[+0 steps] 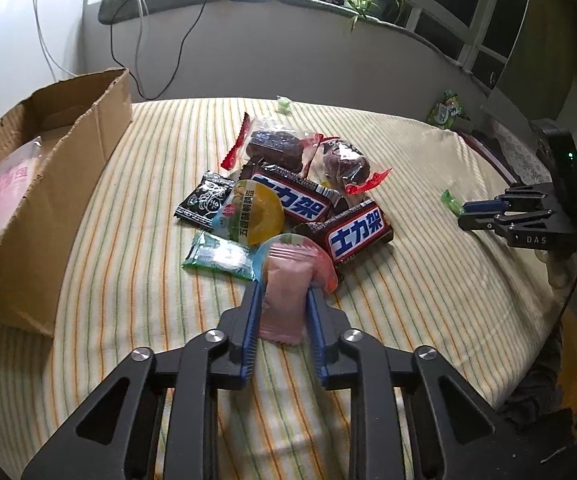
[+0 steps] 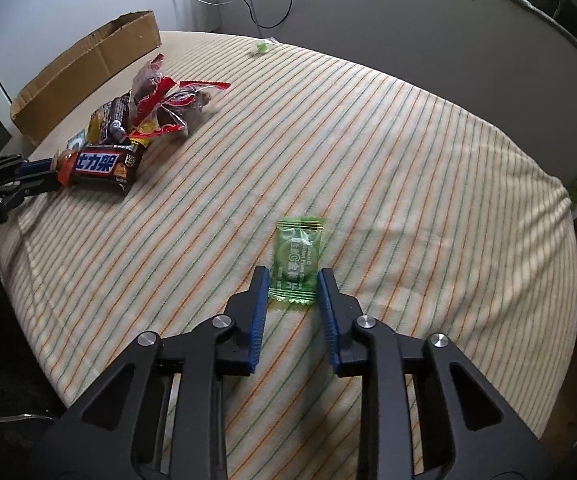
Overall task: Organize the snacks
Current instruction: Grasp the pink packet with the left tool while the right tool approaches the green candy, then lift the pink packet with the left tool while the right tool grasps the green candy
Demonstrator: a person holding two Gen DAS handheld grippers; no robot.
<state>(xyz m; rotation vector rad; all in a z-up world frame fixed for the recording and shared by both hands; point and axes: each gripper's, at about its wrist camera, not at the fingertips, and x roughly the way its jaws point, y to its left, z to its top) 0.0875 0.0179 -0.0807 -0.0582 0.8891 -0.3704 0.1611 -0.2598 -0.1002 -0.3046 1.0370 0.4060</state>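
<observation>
Gripping a pink packet (image 1: 284,300) between its blue pads, the left gripper (image 1: 282,292) sits at the near edge of the snack pile (image 1: 288,204), closed on the wrapper's sides. Just beyond lie two dark chocolate bars (image 1: 354,232), a round yellow-lidded cup (image 1: 248,212), a black sachet (image 1: 204,200) and red-trimmed clear bags (image 1: 340,160). A cardboard box (image 1: 48,184) stands to the left on the striped cloth (image 1: 408,300).

The right gripper (image 2: 293,292), well apart from the pile, is closed on the near end of a green packet (image 2: 294,260) lying flat on the cloth. Farther back, a small green candy (image 2: 259,47) lies alone.
</observation>
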